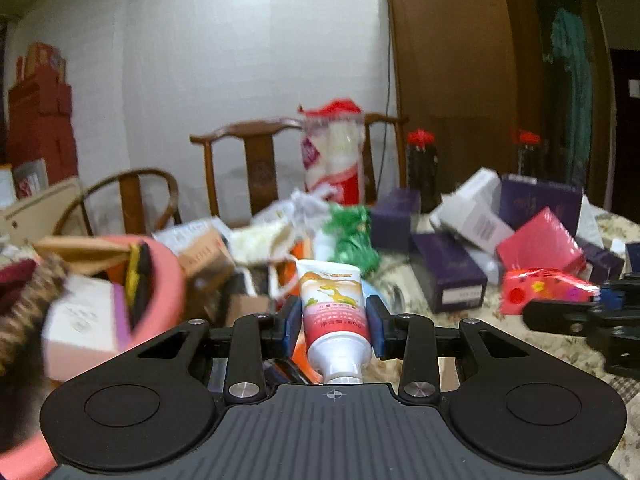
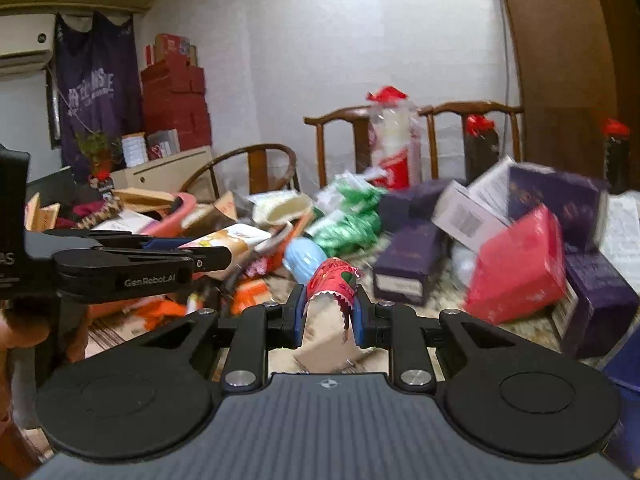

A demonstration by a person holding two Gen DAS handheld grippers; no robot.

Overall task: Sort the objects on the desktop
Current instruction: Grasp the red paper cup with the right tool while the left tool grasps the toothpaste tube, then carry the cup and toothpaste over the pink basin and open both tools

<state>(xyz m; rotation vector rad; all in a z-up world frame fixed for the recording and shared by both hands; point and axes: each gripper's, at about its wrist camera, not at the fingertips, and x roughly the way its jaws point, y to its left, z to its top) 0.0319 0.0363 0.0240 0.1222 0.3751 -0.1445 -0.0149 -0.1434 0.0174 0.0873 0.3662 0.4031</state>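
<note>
Desktop objects lie heaped across the counter (image 1: pixel 472 320), and each hand-held gripper has one piece lifted clear of the pile. The left hand-held gripper (image 1: pixel 334 322) is clamped on a white tube (image 1: pixel 334 312) with orange print — cap end toward the camera, crimped end pointing away, the blue pads squeezing its body from both sides. Held along the fingers like that, I'd judge it can be tipped straight into a container. The right hand-held gripper (image 2: pixel 330 312) is clamped on a red printed packet (image 2: pixel 332 280) with a zigzag-cut edge, caught near that end so the rest sticks out forward.

From the left view, a pink basket (image 1: pixel 164 280) sits at nine o'clock, already holding a white box and other bits — probably the drop point, though I can't be sure. The right gripper shows at three o'clock there; in its own view the left one reaches in from nine o'clock.

Counting what I can: two grippers, one tube, one packet, one pink basket, one bright red box (image 2: pixel 520 264) at two o'clock, a green crinkly bag (image 2: pixel 348 224) at twelve. Of the dark purple boxes (image 2: pixel 408 264) there are at least four, but blur hides the exact tally. Three wooden chairs stand behind.
</note>
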